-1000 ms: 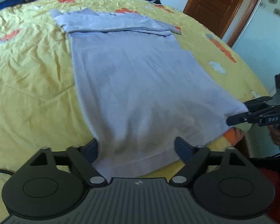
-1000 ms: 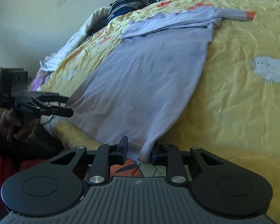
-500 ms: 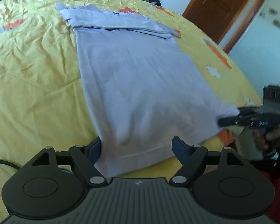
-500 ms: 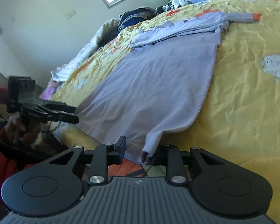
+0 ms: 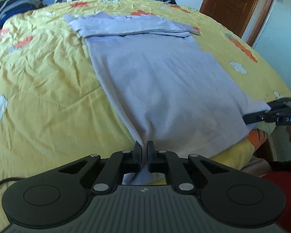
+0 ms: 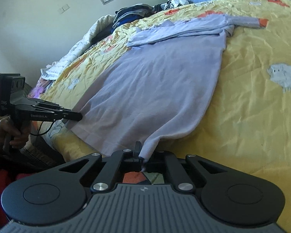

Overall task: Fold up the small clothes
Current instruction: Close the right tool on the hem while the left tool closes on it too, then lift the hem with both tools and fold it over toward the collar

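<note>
both hand-held grippers, left (image 5: 144,149) and right (image 6: 141,152), just clamped onto shirt (image 5: 164,89) hem corners. thin pinch, may slip when lifted; sleeves may unfold.

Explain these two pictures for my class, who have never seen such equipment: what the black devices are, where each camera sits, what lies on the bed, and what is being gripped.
No robot arm is at work here. A person holds one hand-held gripper in each hand, and each carries a wide-angle camera looking forward along its jaws. One picture comes from the left gripper, the other from the right gripper; each also shows the other tool off to the side.

On the bed lies a yellow quilt with animal patches, and spread on it a pale lilac long-sleeved top, its sleeves folded across the far end. Piled clothes sit at the far edge.

Both jaws have just closed and are shut, each on a near bottom corner of the top's hem. Probably the next move folds that hem towards the sleeves.
</note>
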{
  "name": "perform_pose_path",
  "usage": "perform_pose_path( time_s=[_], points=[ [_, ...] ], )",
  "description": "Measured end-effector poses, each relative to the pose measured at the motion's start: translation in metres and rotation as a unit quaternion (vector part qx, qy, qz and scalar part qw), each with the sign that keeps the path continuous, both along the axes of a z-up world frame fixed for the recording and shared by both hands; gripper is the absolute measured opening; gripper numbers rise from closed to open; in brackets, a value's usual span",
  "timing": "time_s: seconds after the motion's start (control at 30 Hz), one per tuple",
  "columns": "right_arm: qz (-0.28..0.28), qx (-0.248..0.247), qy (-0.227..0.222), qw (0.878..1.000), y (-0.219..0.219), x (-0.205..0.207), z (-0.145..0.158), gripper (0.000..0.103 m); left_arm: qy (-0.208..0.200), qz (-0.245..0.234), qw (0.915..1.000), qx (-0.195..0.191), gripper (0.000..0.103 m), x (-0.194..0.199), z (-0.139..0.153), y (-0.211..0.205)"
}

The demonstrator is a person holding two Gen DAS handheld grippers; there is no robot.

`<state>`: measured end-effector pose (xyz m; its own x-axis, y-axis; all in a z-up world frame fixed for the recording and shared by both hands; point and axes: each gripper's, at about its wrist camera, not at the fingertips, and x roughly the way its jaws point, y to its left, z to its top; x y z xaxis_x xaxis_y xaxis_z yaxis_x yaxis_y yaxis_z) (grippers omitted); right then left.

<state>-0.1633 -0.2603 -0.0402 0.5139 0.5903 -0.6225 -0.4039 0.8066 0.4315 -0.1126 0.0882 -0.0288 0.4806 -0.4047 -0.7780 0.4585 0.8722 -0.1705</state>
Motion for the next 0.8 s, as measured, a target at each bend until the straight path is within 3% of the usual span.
perform_pose_path(
  time_s=[0.4,0.8],
  points=[
    [-0.013,0.023,-0.070,0.997,-0.003,0.010,0.040,0.005,-0.069,0.009,0.9942,-0.082,0.005,0.008,0.042,0.000],
    [-0.064,0.036,-0.130,0.989,-0.016,0.044,0.062,0.005,-0.101,0.065,0.9816,-0.149,0.005,0.044,0.067,0.009]
  ],
)
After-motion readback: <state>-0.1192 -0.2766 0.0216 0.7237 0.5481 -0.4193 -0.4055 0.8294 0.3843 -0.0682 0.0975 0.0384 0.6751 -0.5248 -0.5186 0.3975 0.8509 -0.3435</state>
